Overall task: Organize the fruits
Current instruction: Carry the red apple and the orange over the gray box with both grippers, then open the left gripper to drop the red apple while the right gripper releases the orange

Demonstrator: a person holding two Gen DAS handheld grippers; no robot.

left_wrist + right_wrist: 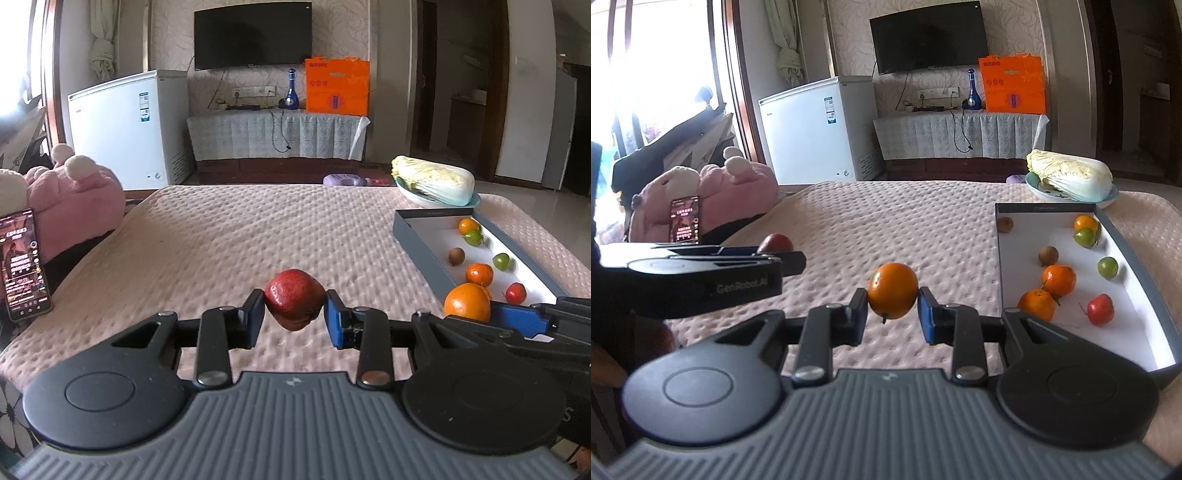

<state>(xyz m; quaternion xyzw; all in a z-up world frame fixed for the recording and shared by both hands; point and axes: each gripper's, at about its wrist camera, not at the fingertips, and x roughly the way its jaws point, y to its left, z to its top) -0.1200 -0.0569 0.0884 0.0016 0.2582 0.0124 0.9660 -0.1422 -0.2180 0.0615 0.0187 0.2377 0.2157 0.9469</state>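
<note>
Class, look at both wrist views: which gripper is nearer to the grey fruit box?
Right. The right gripper, shut on an orange, hangs just beside the grey fruit box. The left gripper, holding a red apple, is farther left over the blanket.

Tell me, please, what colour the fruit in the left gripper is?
Dark red; the apple shows best in the left wrist view.
</note>
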